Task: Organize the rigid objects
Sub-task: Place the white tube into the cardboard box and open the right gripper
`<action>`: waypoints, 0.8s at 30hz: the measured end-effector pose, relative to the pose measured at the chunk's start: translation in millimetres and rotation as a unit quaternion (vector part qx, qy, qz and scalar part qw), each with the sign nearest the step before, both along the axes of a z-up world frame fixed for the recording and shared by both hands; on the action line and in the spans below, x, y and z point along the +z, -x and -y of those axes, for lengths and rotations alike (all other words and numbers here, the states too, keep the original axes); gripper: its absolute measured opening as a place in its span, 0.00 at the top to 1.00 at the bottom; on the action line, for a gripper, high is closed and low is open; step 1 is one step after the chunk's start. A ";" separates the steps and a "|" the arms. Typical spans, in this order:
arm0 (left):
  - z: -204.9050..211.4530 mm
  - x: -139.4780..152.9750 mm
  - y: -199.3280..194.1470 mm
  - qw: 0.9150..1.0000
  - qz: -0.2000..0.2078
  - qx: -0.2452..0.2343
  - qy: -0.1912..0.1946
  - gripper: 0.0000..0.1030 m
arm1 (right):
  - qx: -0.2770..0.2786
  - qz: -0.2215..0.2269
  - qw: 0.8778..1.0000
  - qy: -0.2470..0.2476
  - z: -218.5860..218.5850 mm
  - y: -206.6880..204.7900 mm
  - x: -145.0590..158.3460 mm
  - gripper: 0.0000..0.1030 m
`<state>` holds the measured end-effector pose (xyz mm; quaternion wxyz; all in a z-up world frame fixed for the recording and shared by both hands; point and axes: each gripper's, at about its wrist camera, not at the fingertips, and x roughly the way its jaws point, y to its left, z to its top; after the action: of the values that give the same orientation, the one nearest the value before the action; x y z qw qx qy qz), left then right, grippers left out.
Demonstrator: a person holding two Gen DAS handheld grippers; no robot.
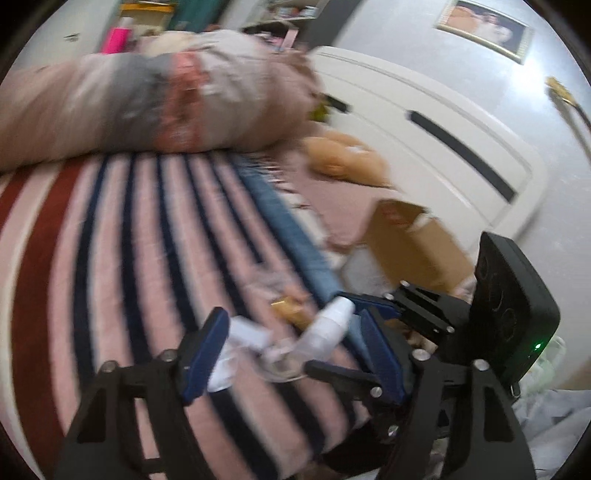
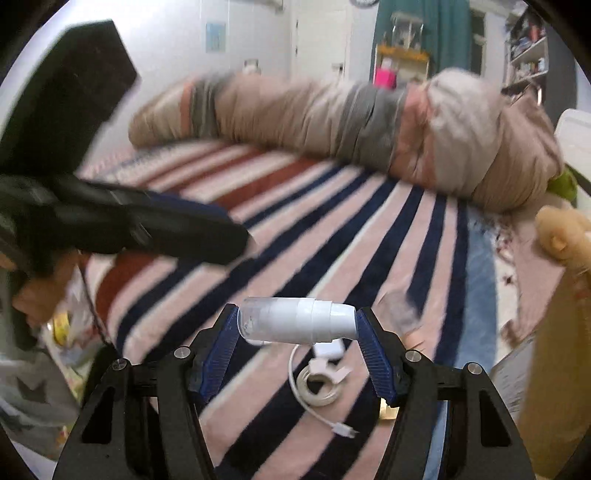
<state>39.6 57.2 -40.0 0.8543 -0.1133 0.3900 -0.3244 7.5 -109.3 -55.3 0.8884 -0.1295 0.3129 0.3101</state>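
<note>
A white pump bottle [image 2: 295, 320] with a clear cap is clamped crosswise between the blue ribbed pads [image 2: 365, 343] of the right gripper [image 2: 295, 325]. Its long axis is held level, running from pad to pad: the clear cap end is pressed against the left pad and the narrow white end against the right pad. The bottle is lifted clear of the bed.

Directly under it, on the striped blanket [image 2: 332, 229], a coiled white charging cable [image 2: 317, 384] with a small white plug is seen, its loose connector end trailing toward the near edge of the bed. A small gold object [image 2: 386, 410] lies just beside the right pad, mostly hidden.

The left gripper [image 1: 291, 354] is spread wide, nothing held between its pads. In its blurred view the same bottle [image 1: 328, 328] is seen slanting up to the right, with the right gripper closed on it, and the gold object [image 1: 291, 310] just beyond.

The blanket is striped in pink, navy, dark red and white, with a pale blue band [image 1: 291, 236] along its right edge. A rolled beige and grey duvet [image 2: 369, 122] is laid across the far edge of the bed. A tan plush toy [image 1: 343, 158] and a cardboard box [image 1: 413, 243] are placed past the blanket's right edge, near a white headboard [image 1: 424, 129]. Pale walls, a framed picture [image 1: 484, 26], teal curtains and cluttered shelves are visible behind.
</note>
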 end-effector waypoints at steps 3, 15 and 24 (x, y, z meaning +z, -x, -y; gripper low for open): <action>37.9 20.0 -7.2 0.999 0.006 -0.050 -0.002 0.51 | -0.009 0.035 0.999 -0.028 25.5 9.6 28.3 0.41; 214.3 74.3 -27.9 0.975 0.042 -0.206 -0.070 0.67 | -0.114 0.088 0.986 -0.083 164.6 15.5 70.4 0.41; 303.8 42.4 -53.0 0.952 -0.008 -0.276 -0.130 0.67 | -0.170 -0.007 0.983 -0.076 235.1 -10.3 46.7 0.41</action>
<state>92.6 -246.6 2.5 0.7356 0.1081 0.4515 -0.4933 17.8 -344.4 -8.6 0.9330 -0.0043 0.3123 0.1786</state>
